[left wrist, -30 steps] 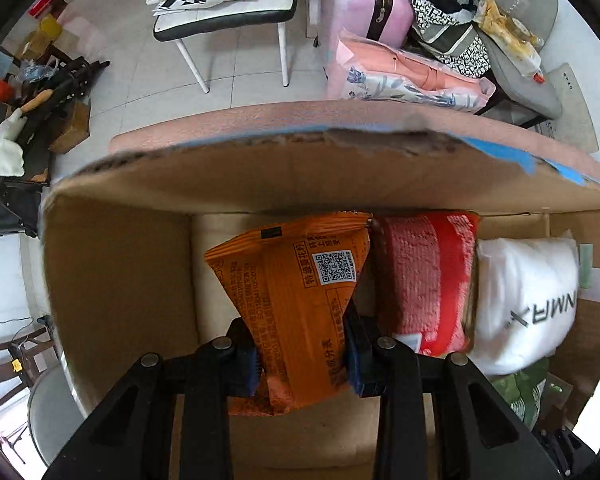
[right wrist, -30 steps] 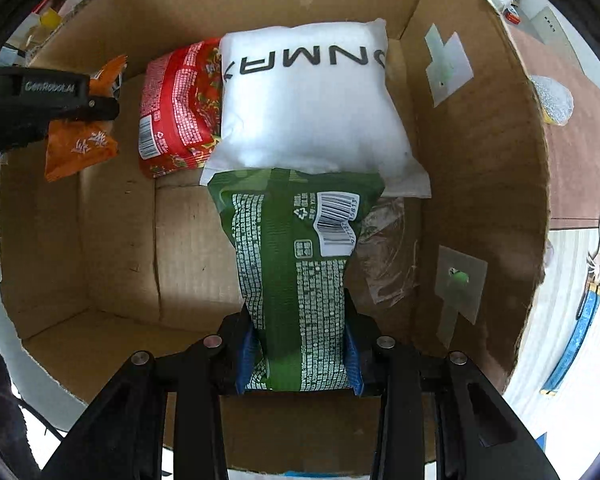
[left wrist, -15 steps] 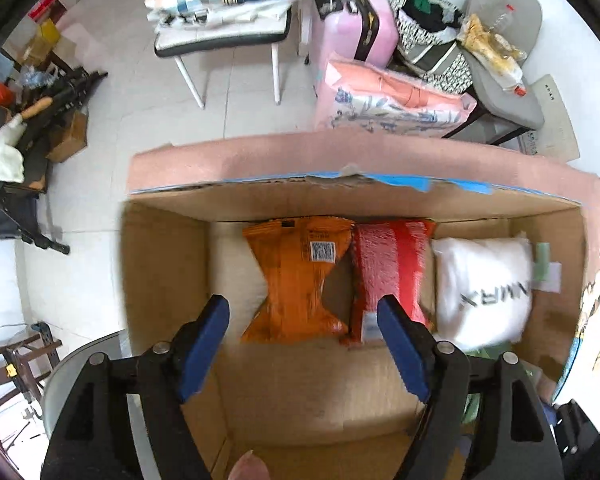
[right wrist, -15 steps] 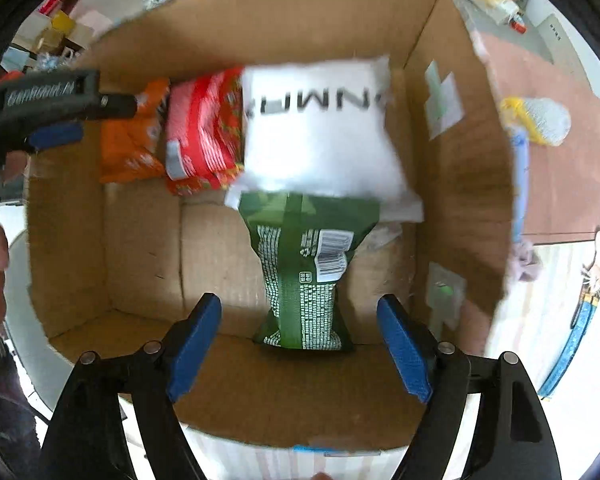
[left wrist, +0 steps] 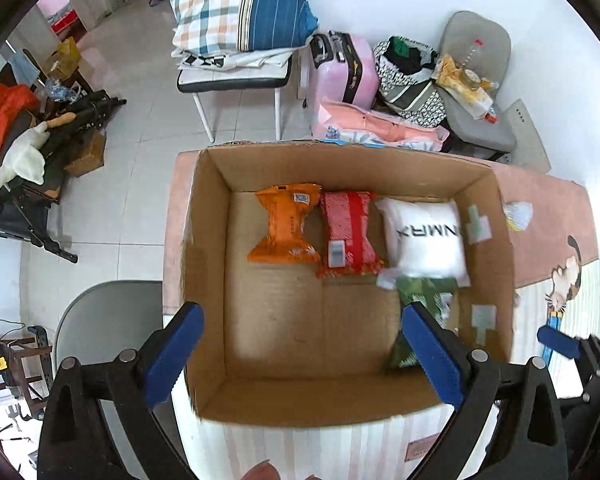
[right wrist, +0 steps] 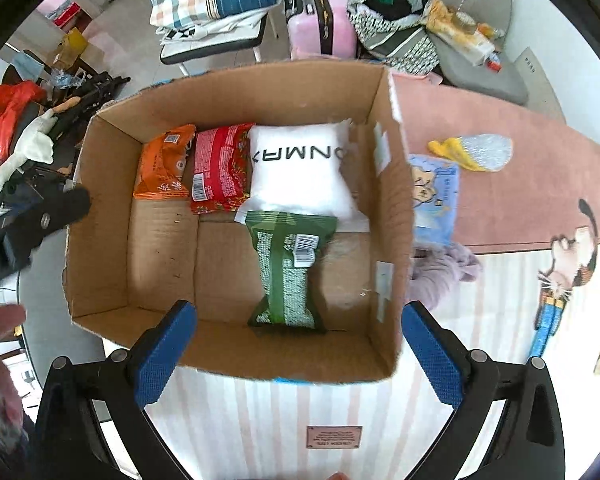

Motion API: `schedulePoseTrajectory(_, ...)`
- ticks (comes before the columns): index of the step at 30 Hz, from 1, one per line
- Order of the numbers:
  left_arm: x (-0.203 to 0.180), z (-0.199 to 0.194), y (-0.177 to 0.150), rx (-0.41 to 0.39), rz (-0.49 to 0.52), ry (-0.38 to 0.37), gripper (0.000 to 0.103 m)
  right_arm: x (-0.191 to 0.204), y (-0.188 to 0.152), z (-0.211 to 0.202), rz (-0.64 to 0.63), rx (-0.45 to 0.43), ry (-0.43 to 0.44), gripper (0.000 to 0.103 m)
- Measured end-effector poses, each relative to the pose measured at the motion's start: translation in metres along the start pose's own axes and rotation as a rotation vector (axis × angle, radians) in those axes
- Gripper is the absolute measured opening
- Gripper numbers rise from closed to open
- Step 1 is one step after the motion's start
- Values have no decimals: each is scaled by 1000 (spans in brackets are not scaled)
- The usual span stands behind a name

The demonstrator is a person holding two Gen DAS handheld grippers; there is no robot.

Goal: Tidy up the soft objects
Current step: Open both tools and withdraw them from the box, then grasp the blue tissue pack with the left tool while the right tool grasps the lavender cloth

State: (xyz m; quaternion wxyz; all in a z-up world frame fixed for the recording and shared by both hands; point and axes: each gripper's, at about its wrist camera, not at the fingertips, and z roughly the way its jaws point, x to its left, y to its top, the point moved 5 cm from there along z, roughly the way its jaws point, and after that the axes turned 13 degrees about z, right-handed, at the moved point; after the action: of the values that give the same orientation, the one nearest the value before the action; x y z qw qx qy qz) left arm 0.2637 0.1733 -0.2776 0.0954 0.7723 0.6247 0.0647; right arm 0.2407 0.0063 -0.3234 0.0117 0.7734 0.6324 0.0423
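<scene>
Since a second ago: both packets let go, both claws lifted clear above the box (right wrist: 228,364). Left claw (left wrist: 302,354) and right claw (right wrist: 298,350) opening, nothing between the jaws. Green packet (right wrist: 286,272) nearest on the box floor; beyond, orange packet (left wrist: 286,224), red packet (left wrist: 346,234), white pillow (right wrist: 300,168) side by side on the far side.
</scene>
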Motion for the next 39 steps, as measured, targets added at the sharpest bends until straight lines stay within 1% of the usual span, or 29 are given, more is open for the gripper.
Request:
schedulePoseTrajectory(3,-9,-14,-9,-25,-2,8,102,-4,-6,-16,-5,-23,13,103)
schedulePoseTrajectory(7,-18,-32,-21,-52,-17,-1,102,-6,-14,-33,-20,-47,32,103)
schedulePoseTrajectory(10,-28,-41,-27,-66,-19,-9,102,-8,-18,-42,-26,-56,72,103)
schedulePoseTrajectory(13,-41,-45,-24,-71,5,6,102,-19,-18,-51,11,-70,119,103)
schedulePoseTrajectory(15,-50,-51,-18,-85,21,43,102,-40,-14,-53,79,-69,154,103)
schedulePoseTrajectory(16,-57,-54,-13,-93,39,82,102,-57,-10,-52,143,-68,183,103)
schedulePoseTrajectory(17,-64,-56,-7,-104,58,123,102,-69,-7,-50,193,-64,197,103)
schedulePoseTrajectory(18,-69,-56,-3,-112,74,152,102,-91,-3,-44,268,-50,211,103)
schedulePoseTrajectory(19,-77,-55,3,-113,92,189,102,-104,0,-37,308,-35,215,103)
schedulePoseTrajectory(22,-98,-42,19,-109,132,225,102,-151,10,-1,461,54,240,103)
schedulePoseTrajectory(25,-116,-22,37,-79,175,251,102,-176,19,39,541,115,243,103)
schedulePoseTrajectory(28,-139,-2,56,-43,240,276,102,-186,28,86,595,188,257,97)
schedulePoseTrajectory(30,-152,9,68,-25,275,284,102,-185,32,109,604,225,253,90)
schedulePoseTrajectory(31,-161,16,75,-7,298,281,102,-185,33,122,604,243,243,88)
schedulePoseTrajectory(34,-183,33,94,39,342,249,102,-181,34,145,587,276,224,76)
schedulePoseTrajectory(35,-194,42,103,59,359,230,102,-181,33,150,575,282,205,63)
schedulePoseTrajectory(36,-202,49,110,79,372,211,102,-183,32,153,566,279,177,43)
schedulePoseTrajectory(37,-211,56,116,99,380,192,102,-186,30,152,565,271,180,39)
schedulePoseTrajectory(39,-231,72,129,146,408,144,102,-198,29,148,570,253,179,38)
